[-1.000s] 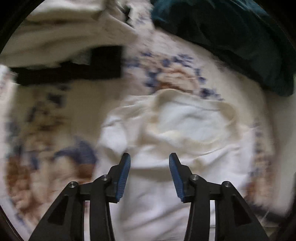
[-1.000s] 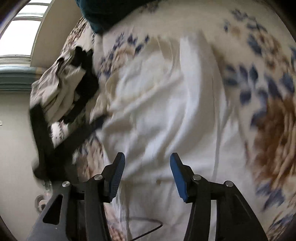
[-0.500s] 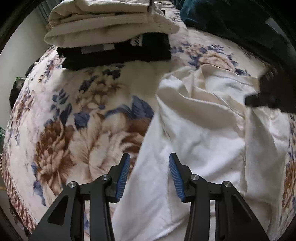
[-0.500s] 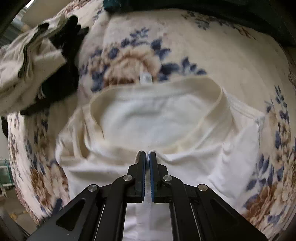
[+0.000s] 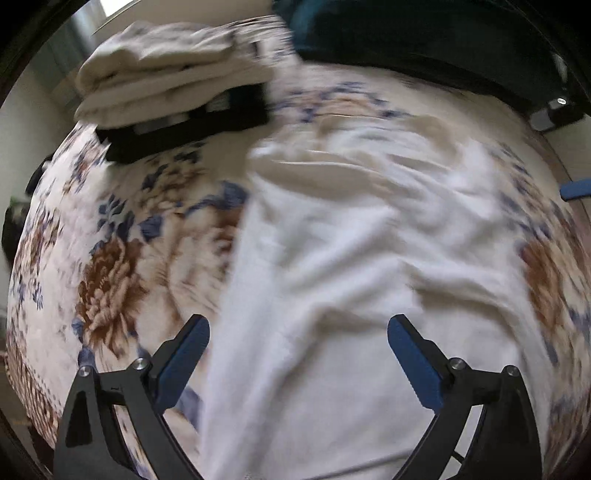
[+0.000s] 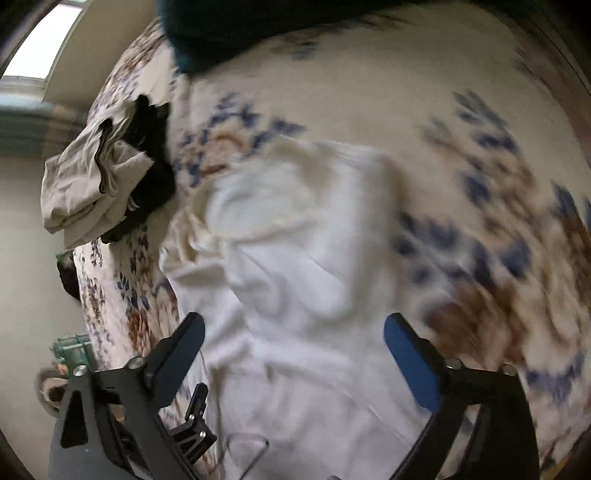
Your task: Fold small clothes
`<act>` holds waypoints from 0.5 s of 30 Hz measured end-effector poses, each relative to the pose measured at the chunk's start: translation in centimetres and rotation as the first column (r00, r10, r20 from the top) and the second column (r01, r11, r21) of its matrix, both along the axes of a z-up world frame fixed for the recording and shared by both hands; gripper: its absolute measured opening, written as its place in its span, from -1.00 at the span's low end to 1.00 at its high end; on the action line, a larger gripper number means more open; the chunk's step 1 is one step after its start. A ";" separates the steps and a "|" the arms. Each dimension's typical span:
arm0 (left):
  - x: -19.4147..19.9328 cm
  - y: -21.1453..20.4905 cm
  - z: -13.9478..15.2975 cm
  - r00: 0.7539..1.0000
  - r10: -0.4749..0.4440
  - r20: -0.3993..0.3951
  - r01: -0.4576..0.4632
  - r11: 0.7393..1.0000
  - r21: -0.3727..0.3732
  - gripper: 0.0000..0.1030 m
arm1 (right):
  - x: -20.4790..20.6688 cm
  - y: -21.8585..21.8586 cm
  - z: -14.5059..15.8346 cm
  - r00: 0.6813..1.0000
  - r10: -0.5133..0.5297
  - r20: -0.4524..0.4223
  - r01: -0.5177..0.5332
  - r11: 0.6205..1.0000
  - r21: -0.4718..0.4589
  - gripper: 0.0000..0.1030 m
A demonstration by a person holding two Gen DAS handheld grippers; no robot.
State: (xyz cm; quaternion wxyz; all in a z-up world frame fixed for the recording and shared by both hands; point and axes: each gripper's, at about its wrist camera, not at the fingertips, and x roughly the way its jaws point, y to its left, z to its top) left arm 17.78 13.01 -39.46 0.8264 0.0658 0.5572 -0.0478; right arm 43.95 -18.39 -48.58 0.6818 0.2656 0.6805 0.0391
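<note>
A white T-shirt (image 5: pixel 369 258) lies crumpled on the flowered bedspread (image 5: pixel 122 258), its cream collar toward the far side. My left gripper (image 5: pixel 298 332) hovers above the shirt's lower left part, jaws opening wide, nothing gripped between the blue pads. In the right wrist view the same shirt (image 6: pixel 295 266) lies below my right gripper (image 6: pixel 294 332), whose jaws are also opening wide and hold nothing. The right gripper's blue pad (image 5: pixel 576 189) shows at the right edge of the left wrist view. Both views are blurred.
A stack of folded clothes, beige (image 5: pixel 173 74) on black (image 5: pixel 184 133), sits at the far left of the bed (image 6: pixel 96 181). A dark teal blanket (image 5: pixel 424 40) lies at the far side (image 6: pixel 236 29). The bed's edge drops to the floor on the left (image 6: pixel 29 295).
The right gripper, shut on the shirt near its collar half a second ago, has let go and lifted away. The left gripper's jaws have spread much wider and it has shifted over the shirt.
</note>
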 end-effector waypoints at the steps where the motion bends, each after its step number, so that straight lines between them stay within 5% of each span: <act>1: -1.2 -1.6 0.5 1.000 -0.019 -0.012 0.019 1.000 -0.014 0.92 | -1.2 -1.9 0.4 1.000 0.005 -0.020 -0.005 1.000 -0.006 0.94; 7: -8.6 -12.5 1.5 0.987 -0.017 -0.160 0.003 0.996 -0.086 0.92 | -5.2 -10.6 1.8 0.995 0.095 -0.030 -0.095 0.996 -0.003 0.94; 15: -17.8 -25.5 -3.1 0.950 -0.061 -0.307 0.059 0.998 -0.016 0.92 | -7.3 -20.8 5.7 0.976 0.217 0.018 -0.216 0.975 -0.049 0.94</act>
